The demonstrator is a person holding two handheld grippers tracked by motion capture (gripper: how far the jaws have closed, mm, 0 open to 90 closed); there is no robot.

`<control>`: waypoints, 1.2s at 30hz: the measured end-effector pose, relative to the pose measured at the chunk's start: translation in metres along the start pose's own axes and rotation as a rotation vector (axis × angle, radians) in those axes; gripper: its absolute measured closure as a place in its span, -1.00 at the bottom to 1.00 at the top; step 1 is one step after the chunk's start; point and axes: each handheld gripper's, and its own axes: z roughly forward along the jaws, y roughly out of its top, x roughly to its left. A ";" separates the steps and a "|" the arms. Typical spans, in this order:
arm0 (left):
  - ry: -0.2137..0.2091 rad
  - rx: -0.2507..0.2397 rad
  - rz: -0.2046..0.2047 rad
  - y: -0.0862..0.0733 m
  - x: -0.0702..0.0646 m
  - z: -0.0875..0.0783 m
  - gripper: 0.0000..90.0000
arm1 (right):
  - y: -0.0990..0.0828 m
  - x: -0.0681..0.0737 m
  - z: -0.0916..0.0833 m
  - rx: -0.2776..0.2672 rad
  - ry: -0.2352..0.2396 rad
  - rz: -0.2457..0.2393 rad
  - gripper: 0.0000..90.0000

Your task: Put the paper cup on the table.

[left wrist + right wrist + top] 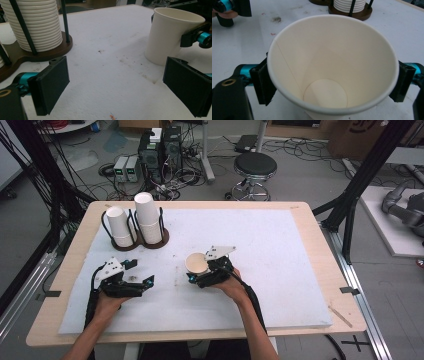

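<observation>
High view. A single paper cup point(196, 263) stands upright at the centre of the frame on the white foam mat point(280, 270), its mouth facing up. The right gripper point(194, 276) is closed on the cup's wall from the lower right. The left gripper point(142, 272), at lower left, is well apart from the cup and holds nothing. The cup holder point(159, 243) with its two stacks of cups point(148, 217) sits at upper left.

Left gripper view. Its two black jaws stand wide apart with bare mat between them. The cup point(168, 35) is at upper right, beyond the right-hand jaw; a stack point(35, 23) is at upper left.

Right gripper view. The cup point(329, 75) sits between the jaws, which press its wall from either side just under the rim. Its long axis is vertical, so the likely next move is a straight lift, or a carry toward the holder at the top of the frame.
</observation>
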 end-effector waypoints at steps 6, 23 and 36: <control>-0.001 0.000 0.000 0.000 0.000 0.000 -0.85 | -0.002 0.000 -0.005 0.001 0.001 0.001 -0.67; -0.012 -0.006 -0.001 0.000 -0.001 0.000 -0.85 | -0.012 -0.007 -0.028 0.017 0.039 -0.020 -0.67; -0.041 -0.012 0.004 -0.002 -0.001 -0.002 -0.85 | -0.025 -0.016 -0.054 0.010 0.012 -0.007 -0.67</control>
